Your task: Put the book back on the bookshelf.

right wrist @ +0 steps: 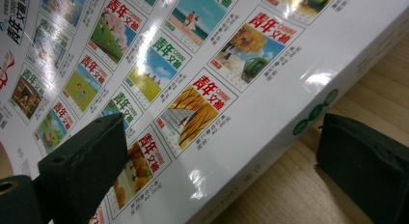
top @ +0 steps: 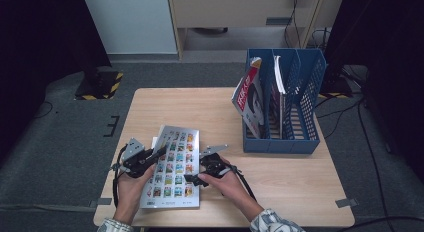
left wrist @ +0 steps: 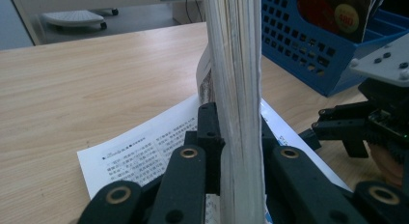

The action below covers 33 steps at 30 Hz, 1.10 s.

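A thick magazine (top: 172,167) with rows of small cover pictures lies near the table's front edge. My left gripper (top: 159,153) is shut on its left page edge; in the left gripper view the stacked pages (left wrist: 238,89) stand pinched between the two black jaws of this left gripper (left wrist: 238,132). My right gripper (top: 192,178) sits at the magazine's right side. In the right gripper view its jaws stand apart around the glossy cover (right wrist: 193,64) and white spine, one jaw over the cover and the other beside the spine on the wood; the right gripper (right wrist: 222,147) is open.
A blue file rack (top: 282,112) stands at the table's right rear, with a red-covered magazine (top: 248,97) leaning in its left slot. A white printed sheet (left wrist: 144,151) lies under the held magazine. The other hand's gripper (left wrist: 366,127) shows at the right of the left gripper view.
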### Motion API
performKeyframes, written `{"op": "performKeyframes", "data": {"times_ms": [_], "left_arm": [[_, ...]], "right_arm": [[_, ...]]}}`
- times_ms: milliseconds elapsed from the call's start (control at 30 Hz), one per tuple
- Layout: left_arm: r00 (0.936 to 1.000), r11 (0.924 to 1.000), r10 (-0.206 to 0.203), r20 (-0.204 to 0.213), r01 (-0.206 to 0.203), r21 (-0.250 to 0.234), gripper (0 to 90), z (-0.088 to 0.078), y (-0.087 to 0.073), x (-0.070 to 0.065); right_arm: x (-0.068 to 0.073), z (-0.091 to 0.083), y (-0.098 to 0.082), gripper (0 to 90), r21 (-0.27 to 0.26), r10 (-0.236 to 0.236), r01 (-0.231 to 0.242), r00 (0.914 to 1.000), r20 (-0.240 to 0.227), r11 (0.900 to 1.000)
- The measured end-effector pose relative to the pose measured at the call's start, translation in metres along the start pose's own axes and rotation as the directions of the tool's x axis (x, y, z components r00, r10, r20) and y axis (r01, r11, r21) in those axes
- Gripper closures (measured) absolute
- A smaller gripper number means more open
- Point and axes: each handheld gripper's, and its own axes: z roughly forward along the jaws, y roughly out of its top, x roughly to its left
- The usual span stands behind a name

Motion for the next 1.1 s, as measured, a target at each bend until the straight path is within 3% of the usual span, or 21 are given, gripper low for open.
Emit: {"op": "performKeyframes", "data": {"times_ms": [267,500,633,800,900,1100], "left_arm": [[0.9992,0.9983,-0.009,0.038,0.011,-0.057,80.7,-0.002,0.005,-0.003],[0.9974,0.9978,-0.014,0.071,0.019,-0.064,80.7,0.001,0.005,-0.004],[0.9968,0.9987,-0.027,0.076,0.03,-0.042,80.7,0.007,0.003,0.0],[0.9985,0.9992,-0.039,0.039,0.04,-0.009,80.4,0.016,-0.002,0.009],[0.9991,0.9987,-0.037,0.02,0.037,0.034,80.1,0.025,-0.005,0.017],[0.9986,0.991,-0.05,-0.017,0.052,0.123,78.6,0.044,-0.014,0.028]], "right_arm": [[0.002,0.001,0.002,7.9,-0.007,-0.024,0.024,0.9982,-0.055,1.0],[0.003,0.001,0.002,12.8,-0.016,-0.031,0.03,0.9959,-0.085,0.999],[0.001,0.003,0.001,13.2,0.002,-0.009,0.009,0.995,-0.099,1.0],[-0.001,0.003,0.001,15.3,0.005,0.008,-0.007,0.9948,-0.102,1.0],[-0.002,0.003,0.001,15.8,0.005,0.015,-0.015,0.9949,-0.1,1.0],[-0.002,0.003,0.001,15.7,-0.001,0.019,-0.019,0.9954,-0.094,1.0]]}}
